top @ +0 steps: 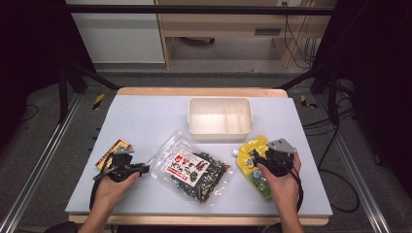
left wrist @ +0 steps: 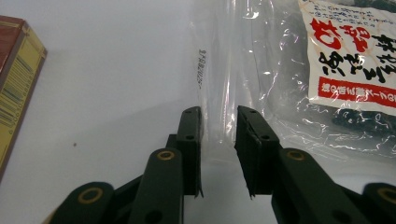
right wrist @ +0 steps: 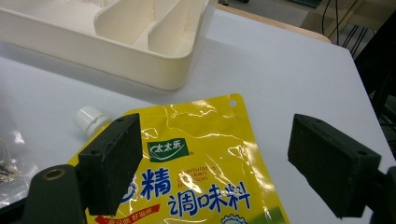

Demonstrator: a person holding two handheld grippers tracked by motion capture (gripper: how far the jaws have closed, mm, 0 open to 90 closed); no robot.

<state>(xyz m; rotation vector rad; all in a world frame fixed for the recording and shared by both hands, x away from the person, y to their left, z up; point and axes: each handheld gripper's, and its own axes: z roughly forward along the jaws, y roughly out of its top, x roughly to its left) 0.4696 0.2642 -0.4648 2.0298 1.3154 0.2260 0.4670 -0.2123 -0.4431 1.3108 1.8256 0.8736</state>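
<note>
Clear bag of dark dried seaweed (top: pixel 190 169) with a red-and-white label lies flat mid-table, front half, between the two hands; its clear sealed edge (left wrist: pixel 219 93) runs between the jaws of the left gripper (top: pixel 144 169), seen close in the left gripper view (left wrist: pixel 218 140); jaws stand narrow with a slim gap, film between them, pads not visibly pressing on it; no grip on the bag yet. Left hand (top: pixel 112 187) low at the table's front left, gripper pointing toward the bag's left edge.

Yellow spouted pouch (top: pixel 255 165) lies flat at the front right, white cap (right wrist: pixel 90 119) toward the bag; the right gripper (top: pixel 257 158) sits over it, jaws wide apart in the right gripper view (right wrist: pixel 215 163), pouch beneath and between them, not clamped; right hand (top: pixel 282 182) behind it.

Red-and-yellow box (top: pixel 112 151) lies just behind the left gripper, apart from the bag. Cream divided tray (top: pixel 221 132) stands behind bag and pouch, mid-table, near the pouch's top edge but apart; compartments look bare. All on a pale table (top: pixel 145 116).
</note>
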